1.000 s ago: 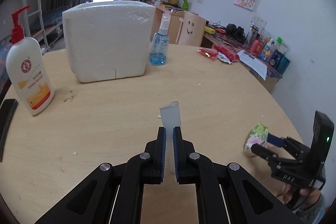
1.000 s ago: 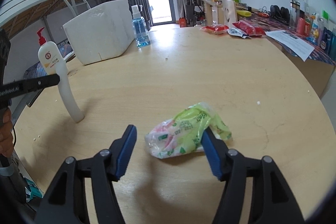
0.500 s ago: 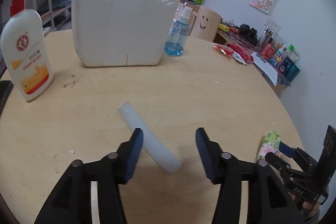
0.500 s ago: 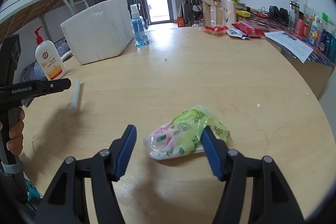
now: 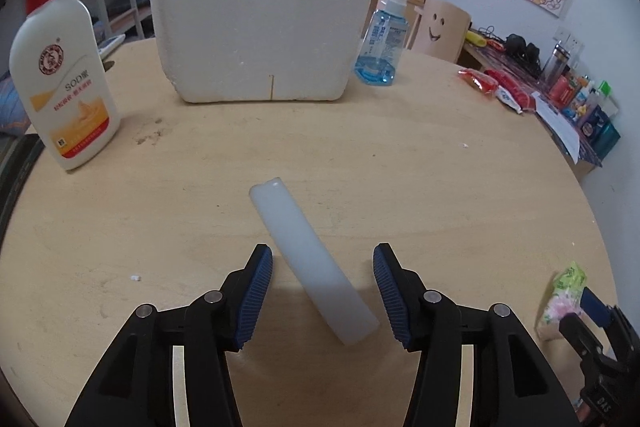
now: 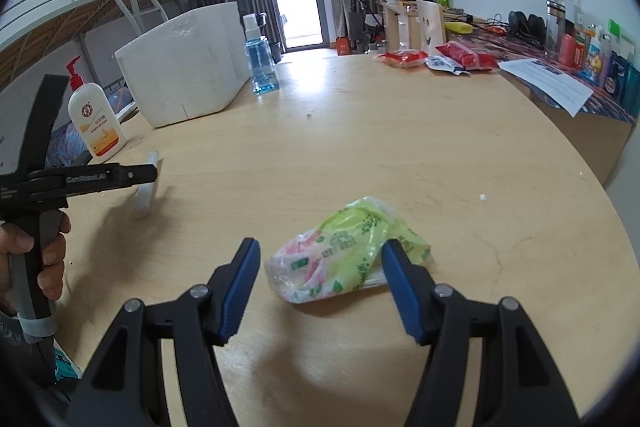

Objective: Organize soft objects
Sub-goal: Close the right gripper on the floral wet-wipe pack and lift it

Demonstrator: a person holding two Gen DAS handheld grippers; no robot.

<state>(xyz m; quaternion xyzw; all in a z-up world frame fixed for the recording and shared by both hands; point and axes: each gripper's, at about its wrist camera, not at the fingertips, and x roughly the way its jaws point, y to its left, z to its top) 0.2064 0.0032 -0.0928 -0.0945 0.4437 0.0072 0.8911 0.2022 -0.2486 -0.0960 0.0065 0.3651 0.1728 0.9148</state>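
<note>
A smooth, translucent white strip (image 5: 310, 263) lies mid-frame on the wooden table (image 5: 440, 187) between the wide-open left gripper (image 5: 322, 297) — untouched. The right gripper (image 6: 320, 285), equally spread, flanks a crinkly plastic packet (image 6: 344, 251).

Ahead of your left tool (image 5: 323, 293), its jaws spread wide, the white foam strip (image 5: 310, 259) lies slantwise in the gap, and beyond it bare table (image 5: 400, 155) runs up to the white foam box (image 5: 264, 15), which blocks the far side. Left of the foam box stands the lotion bottle (image 5: 66, 83) and right of it, just beside its corner, the blue spray bottle (image 5: 380, 47), so the only passages there are the gaps between them. Well to the right of the foam box, your right tool (image 6: 320, 287) straddles the green plastic packet (image 6: 348, 251) with wide-spread jaws, with bare wood all around it.
</note>
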